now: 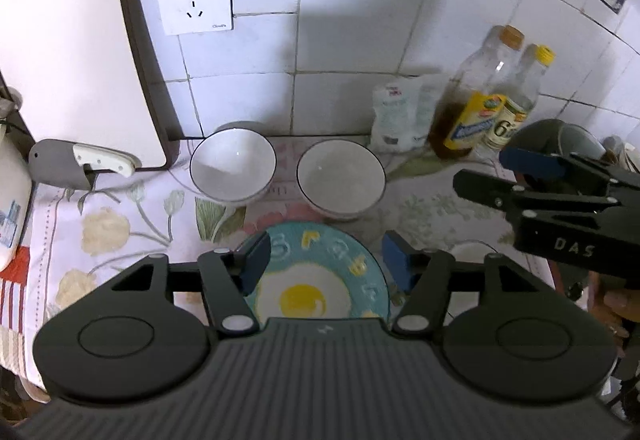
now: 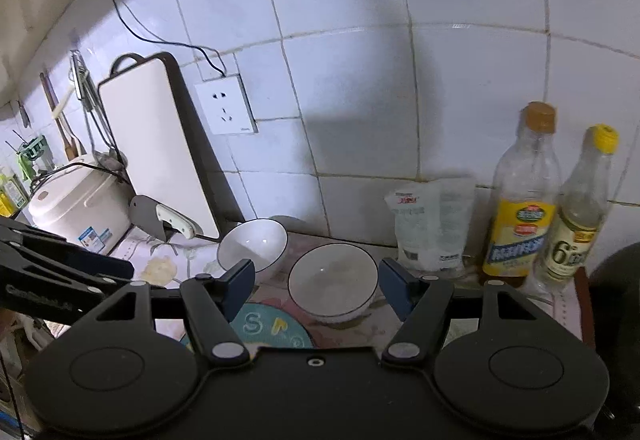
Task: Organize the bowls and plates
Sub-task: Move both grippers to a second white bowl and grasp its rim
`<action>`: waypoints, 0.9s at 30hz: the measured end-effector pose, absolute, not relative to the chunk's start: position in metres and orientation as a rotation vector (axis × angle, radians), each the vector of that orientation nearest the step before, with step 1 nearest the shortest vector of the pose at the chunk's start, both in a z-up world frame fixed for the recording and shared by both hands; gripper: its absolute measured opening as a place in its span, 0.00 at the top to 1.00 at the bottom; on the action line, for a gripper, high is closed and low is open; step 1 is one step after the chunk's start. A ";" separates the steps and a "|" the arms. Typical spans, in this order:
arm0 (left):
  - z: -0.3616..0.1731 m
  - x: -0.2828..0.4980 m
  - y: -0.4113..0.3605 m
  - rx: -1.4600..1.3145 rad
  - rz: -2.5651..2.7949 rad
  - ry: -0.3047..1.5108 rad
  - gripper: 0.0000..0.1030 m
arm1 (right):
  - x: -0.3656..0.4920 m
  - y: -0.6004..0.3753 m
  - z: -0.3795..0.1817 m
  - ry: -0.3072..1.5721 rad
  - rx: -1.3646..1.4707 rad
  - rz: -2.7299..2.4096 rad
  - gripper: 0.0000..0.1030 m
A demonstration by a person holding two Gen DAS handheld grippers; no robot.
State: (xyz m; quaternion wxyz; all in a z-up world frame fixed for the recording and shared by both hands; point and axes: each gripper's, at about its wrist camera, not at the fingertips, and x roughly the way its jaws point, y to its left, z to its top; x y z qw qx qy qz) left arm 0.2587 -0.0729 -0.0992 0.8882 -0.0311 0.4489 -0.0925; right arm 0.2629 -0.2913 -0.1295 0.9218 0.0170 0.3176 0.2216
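Bowls: 2 bowls [image 1: 233, 164] [image 1: 341, 178] unstacked, side by side.
Plate: egg-print plate [image 1: 320, 280] loose.
Grippers: left gripper [image 1: 326, 260], right gripper [image 2: 316, 282] wide, empty.
Progress: nothing sorted yet.

A home kitchen: white tiled wall [image 2: 360, 88], rice cooker [image 2: 76, 212], cleaver [image 2: 160, 218], oil bottle [image 2: 524, 200] and chopping board [image 2: 156, 144] on the counter

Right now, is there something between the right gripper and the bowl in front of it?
Nothing visible. The right gripper is open, and the nearer white bowl shows directly between its fingers. The second bowl stands behind and left, off the path.
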 end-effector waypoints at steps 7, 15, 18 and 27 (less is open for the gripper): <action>-0.128 0.305 -0.064 -0.108 -0.165 0.975 0.37 | 0.312 -0.284 -0.165 0.724 0.084 0.458 0.29; -0.166 0.346 -0.066 -0.172 -0.206 0.963 0.37 | 0.364 -0.284 -0.222 0.847 0.191 0.422 0.29; -0.184 0.363 -0.071 -0.205 -0.209 0.968 0.38 | 0.381 -0.288 -0.240 0.904 0.247 0.400 0.30; -0.236 0.403 -0.092 -0.175 -0.174 1.092 0.44 | 0.408 -0.294 -0.270 1.025 0.358 0.371 0.47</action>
